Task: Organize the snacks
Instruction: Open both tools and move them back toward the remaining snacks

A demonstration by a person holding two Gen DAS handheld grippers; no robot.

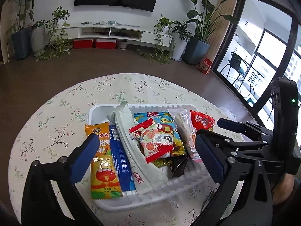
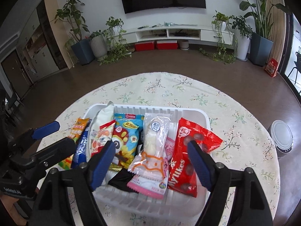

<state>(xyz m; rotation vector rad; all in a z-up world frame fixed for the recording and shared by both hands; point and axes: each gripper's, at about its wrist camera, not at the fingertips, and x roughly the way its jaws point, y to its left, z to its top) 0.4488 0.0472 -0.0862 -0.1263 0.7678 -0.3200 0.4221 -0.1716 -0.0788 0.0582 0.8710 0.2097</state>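
Note:
A white plastic tray on a round floral table holds several snack packets. In the left wrist view an orange packet, a blue packet, a long white packet and a red-and-white packet lie in it. In the right wrist view a red Mylikes bag and a clear pink-ended packet lie at the right. My left gripper is open and empty above the tray. My right gripper is open and empty above the clear packet; it also shows in the left wrist view.
The floral tablecloth covers the round table. A round grey bin with a white lid stands on the floor at the right. Potted plants, a white TV stand and red boxes line the far wall.

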